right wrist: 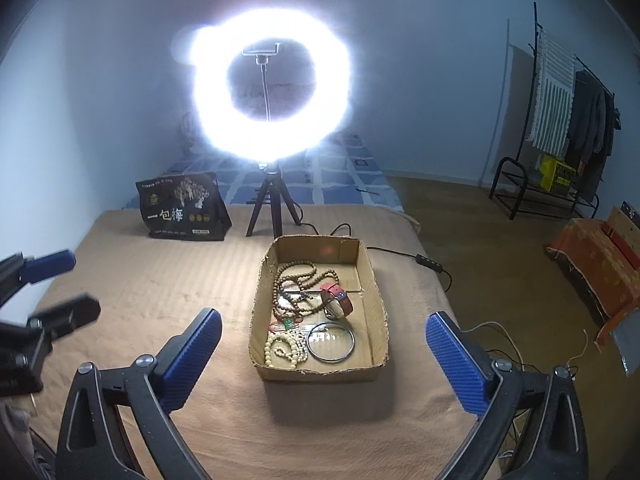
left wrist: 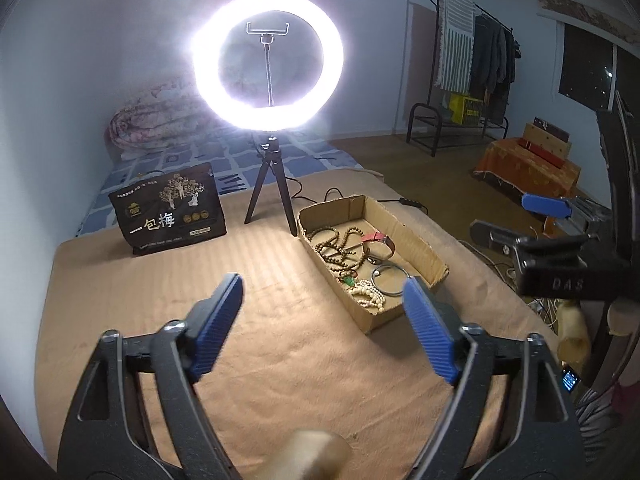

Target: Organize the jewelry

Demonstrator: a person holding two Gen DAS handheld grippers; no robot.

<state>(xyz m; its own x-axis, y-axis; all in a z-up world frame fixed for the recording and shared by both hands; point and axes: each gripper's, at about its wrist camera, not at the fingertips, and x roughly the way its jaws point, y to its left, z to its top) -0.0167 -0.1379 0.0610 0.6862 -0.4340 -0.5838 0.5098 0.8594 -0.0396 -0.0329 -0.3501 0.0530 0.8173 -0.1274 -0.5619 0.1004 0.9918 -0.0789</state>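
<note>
An open cardboard box (left wrist: 420, 236) (right wrist: 316, 250) lies on the tan cloth. It holds brown bead strands (left wrist: 340, 246) (right wrist: 294, 280), a red strap watch (left wrist: 380, 240) (right wrist: 340, 300), a silver bangle (left wrist: 390, 280) (right wrist: 331, 342), white beads (left wrist: 370, 296) (right wrist: 284, 346) and a small green pendant (right wrist: 287, 325). My left gripper (left wrist: 323, 282) is open and empty, above the cloth to the left of the box. My right gripper (right wrist: 324, 316) is open and empty too, its fingers standing wide on either side of the box's near end, well above it. Each gripper appears at the edge of the other's view.
A lit ring light on a small tripod (left wrist: 268, 60) (right wrist: 270, 80) stands behind the box, its cable (right wrist: 428, 260) running off to the right. A black printed bag (left wrist: 172, 210) (right wrist: 184, 208) stands at the back left. A clothes rack (left wrist: 476, 60) and an orange-covered stand (left wrist: 528, 168) are on the floor to the right.
</note>
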